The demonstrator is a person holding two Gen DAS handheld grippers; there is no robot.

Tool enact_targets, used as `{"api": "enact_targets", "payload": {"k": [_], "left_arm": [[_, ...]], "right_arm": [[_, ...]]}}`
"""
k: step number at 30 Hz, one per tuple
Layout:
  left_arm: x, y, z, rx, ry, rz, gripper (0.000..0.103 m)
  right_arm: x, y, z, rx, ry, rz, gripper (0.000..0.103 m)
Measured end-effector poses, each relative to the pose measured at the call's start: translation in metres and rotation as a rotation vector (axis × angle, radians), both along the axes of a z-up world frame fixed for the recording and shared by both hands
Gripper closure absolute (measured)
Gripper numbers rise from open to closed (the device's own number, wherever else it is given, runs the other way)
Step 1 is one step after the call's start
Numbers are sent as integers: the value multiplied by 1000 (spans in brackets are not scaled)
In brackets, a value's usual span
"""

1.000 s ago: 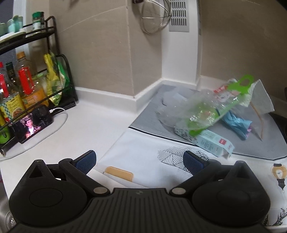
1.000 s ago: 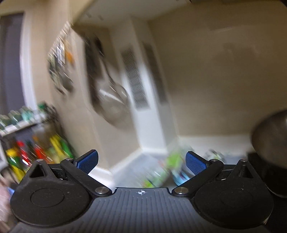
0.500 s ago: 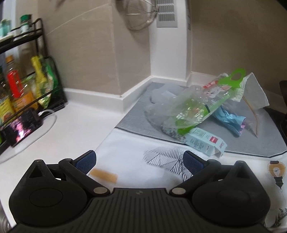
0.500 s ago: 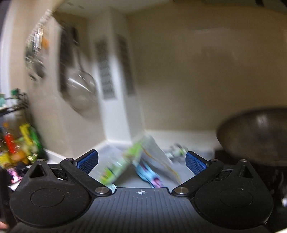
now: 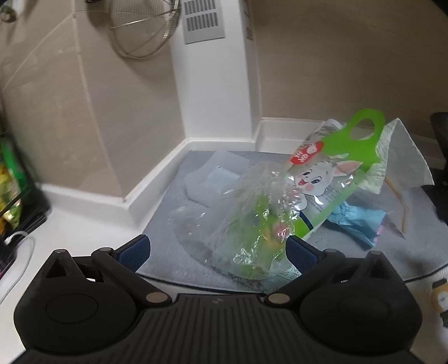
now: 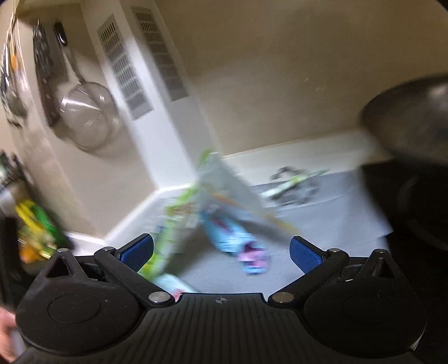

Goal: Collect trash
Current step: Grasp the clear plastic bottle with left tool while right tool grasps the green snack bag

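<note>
A pile of trash lies on a grey mat (image 5: 179, 232) in the counter corner. A clear plastic bag with a green handle and a rabbit print (image 5: 282, 207) lies on top, over a blue wrapper (image 5: 355, 221) and a white paper towel (image 5: 403, 159). My left gripper (image 5: 217, 252) is open, its blue pads on either side of the bag's near end. My right gripper (image 6: 221, 250) is open above the same pile; the blurred right wrist view shows the blue and pink wrapper (image 6: 238, 243), the green bag (image 6: 168, 238) and a crumpled green-and-black scrap (image 6: 296, 184) farther back.
A wire strainer (image 5: 142, 30) hangs on the tiled wall beside a vent (image 5: 203, 21). A rack with bottles and packets (image 5: 11, 190) stands at the left. A dark wok (image 6: 408, 120) sits at the right. A white cable (image 5: 19, 240) lies on the counter.
My left gripper moved forward and right to the trash pile, so the bag now sits between its fingers. My right gripper swung down and right toward the pile.
</note>
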State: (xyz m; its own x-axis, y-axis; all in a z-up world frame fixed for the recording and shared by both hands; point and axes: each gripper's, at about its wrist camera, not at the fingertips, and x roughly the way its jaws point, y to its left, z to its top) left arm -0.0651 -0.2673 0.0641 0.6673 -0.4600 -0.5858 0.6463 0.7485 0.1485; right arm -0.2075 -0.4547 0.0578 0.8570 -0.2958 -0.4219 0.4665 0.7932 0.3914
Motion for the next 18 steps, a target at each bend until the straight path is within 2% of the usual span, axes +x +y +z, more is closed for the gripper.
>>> {"api": "enact_targets", "payload": {"k": [5, 9, 11, 12, 13, 14, 15, 16, 17, 18], "left_arm": [[16, -3, -9, 17, 20, -11, 0], [28, 12, -9, -40, 72, -4, 1], [33, 16, -10, -55, 84, -3, 7], [37, 17, -11, -56, 98, 1, 19], [42, 18, -12, -59, 130, 10, 45], [48, 18, -14, -59, 177, 18, 65], [54, 19, -16, -61, 233, 36, 103], [59, 23, -18, -77, 276, 60, 103], [61, 28, -17, -100, 285, 74, 103], [60, 35, -15, -119, 267, 76, 103]], "right_arm": [[47, -7, -9, 133, -58, 23, 0], [79, -14, -27, 335, -19, -10, 0], [92, -15, -42, 444, -15, -28, 0], [98, -15, -49, 486, -25, -33, 0], [104, -14, -54, 508, -35, -39, 0], [111, -13, -59, 517, -46, -51, 0], [116, -13, -62, 523, -65, -55, 4], [119, -13, -64, 524, -86, -52, 27], [121, -12, -64, 524, -92, -48, 63], [122, -10, -62, 516, -74, -37, 82]]}}
